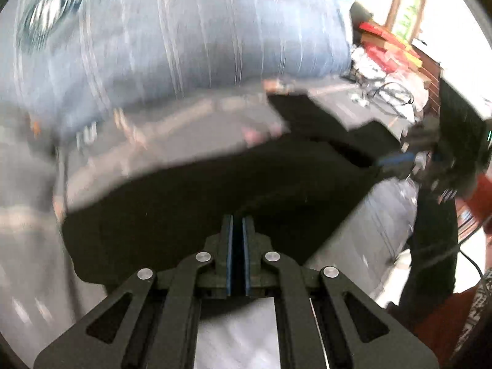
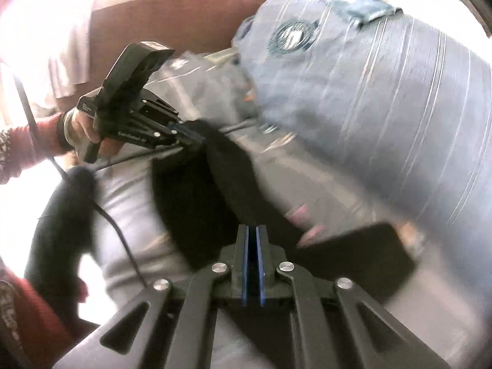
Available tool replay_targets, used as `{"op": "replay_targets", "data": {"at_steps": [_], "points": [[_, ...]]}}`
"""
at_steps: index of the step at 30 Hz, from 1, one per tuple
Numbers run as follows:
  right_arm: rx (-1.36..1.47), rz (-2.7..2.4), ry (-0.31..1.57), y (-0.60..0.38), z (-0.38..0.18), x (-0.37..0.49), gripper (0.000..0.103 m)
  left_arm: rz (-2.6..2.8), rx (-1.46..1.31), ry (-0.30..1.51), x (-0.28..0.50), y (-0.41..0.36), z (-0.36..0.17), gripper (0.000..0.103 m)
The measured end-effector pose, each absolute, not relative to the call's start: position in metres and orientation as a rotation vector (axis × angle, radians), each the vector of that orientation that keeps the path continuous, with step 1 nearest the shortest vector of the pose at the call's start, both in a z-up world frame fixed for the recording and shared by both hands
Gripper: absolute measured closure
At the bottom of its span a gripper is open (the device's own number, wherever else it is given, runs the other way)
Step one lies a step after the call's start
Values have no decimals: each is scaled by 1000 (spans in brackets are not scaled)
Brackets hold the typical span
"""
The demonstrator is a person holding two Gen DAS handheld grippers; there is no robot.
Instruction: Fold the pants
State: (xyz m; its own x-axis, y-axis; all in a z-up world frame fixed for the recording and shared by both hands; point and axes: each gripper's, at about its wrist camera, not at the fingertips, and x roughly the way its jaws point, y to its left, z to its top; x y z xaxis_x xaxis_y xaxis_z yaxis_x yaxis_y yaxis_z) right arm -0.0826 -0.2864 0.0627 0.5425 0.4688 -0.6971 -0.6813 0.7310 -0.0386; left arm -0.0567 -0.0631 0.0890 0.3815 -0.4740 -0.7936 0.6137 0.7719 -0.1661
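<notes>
The black pants (image 1: 190,203) lie across a grey bedsheet (image 1: 27,246) and are lifted between both grippers. My left gripper (image 1: 236,224) is shut on an edge of the black fabric; in the right wrist view it (image 2: 196,136) pinches a strip of the pants (image 2: 227,181) that runs down to my right gripper (image 2: 252,233). The right gripper's jaws are close together with black cloth between them. One pant leg (image 2: 58,224) hangs off the bed edge at the left. Both views are motion-blurred.
A large blue striped pillow (image 2: 369,117) lies on the bed just beyond the pants. A brown headboard (image 2: 172,15) is behind it. A cluttered side table (image 1: 393,58) with red boxes and cables is at the right. A cable (image 2: 120,230) trails over the sheet.
</notes>
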Motion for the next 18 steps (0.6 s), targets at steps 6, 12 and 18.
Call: {"op": "replay_targets", "data": {"at_steps": [6,12,18], "points": [[-214,611,833,-284,-2,-92,96,-574,-84,1072,-74,-20,73,88],[-103,601,797,-298,35,-95,55,-506,-125,972,-78,-2,95,58],[-31,375,753,-331,58,-38,47,-508,-61,949,-60,-40,87,54]]}}
